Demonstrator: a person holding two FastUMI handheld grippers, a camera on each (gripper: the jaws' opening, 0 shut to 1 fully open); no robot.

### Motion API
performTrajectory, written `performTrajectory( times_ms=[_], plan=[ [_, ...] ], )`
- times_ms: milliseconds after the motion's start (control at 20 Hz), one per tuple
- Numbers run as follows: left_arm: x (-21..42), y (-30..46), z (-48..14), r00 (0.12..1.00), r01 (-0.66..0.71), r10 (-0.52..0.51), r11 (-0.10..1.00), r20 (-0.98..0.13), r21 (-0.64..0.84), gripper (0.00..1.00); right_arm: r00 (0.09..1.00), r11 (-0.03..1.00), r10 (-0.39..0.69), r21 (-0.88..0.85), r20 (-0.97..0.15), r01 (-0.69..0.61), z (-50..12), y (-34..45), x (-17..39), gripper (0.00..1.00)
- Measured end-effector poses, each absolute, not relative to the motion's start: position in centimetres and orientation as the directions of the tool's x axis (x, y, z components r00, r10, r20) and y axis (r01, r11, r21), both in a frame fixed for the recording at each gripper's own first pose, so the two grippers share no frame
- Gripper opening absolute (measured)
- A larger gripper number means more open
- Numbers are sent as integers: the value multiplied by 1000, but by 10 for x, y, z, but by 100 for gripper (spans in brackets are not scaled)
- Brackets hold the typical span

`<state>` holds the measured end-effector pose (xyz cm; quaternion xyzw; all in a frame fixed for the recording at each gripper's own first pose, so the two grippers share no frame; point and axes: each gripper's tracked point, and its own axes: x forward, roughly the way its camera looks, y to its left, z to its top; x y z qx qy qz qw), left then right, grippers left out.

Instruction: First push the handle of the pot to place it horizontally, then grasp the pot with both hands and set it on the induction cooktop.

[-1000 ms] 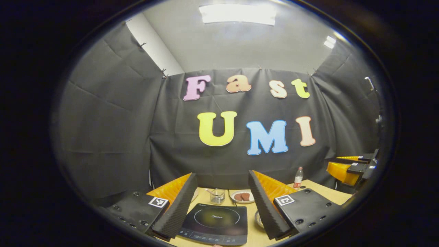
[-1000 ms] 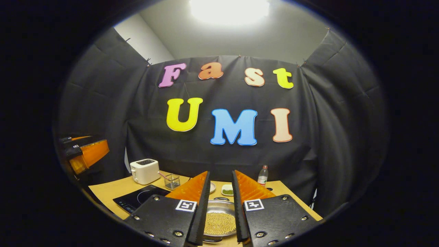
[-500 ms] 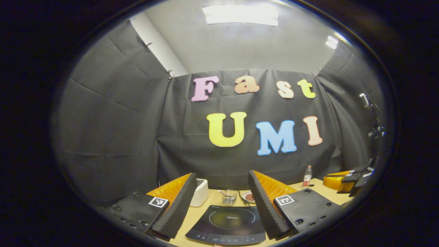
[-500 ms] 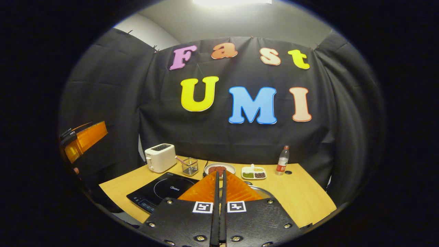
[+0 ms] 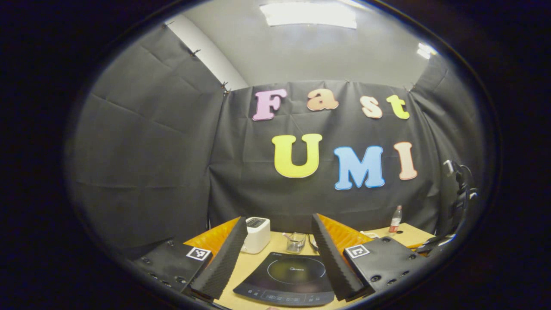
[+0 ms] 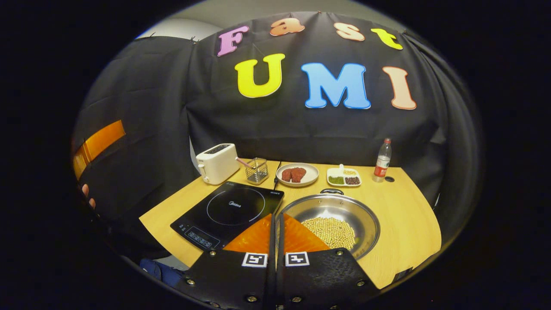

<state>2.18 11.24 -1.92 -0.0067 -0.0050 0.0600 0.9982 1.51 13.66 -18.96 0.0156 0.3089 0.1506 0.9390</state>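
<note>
Now | pot (image 6: 333, 217) touching induction cooktop (image 6: 228, 213) edge | right gripper (image 6: 275, 224) jaws closed

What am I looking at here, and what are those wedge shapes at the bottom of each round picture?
They are the fingers of two hand-held grippers; a person carries one in each hand, and a camera rides on each, looking forward along its fingers. In the left gripper view, the left gripper is open above the induction cooktop. In the right gripper view, the right gripper is shut and holds nothing. On the wooden table sit a steel pot with yellow beans in it, right beside the cooktop, and behind them a white toaster, a wire basket, a plate of meat, a small dish of beans and a bottle.
</note>
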Motion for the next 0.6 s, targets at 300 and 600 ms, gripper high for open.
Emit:
performTrajectory(
  times_ms=[300,600],
  plan=[
    [26,95,-22,991,-137,137,991,-9,6,100,643,935,338,171,-688,-309,-243,135,1,6],
    [27,100,-27,987,-159,160,987,-24,26,100,529,930,349,214,-773,-300,-285,136,-15,6]
  ],
)
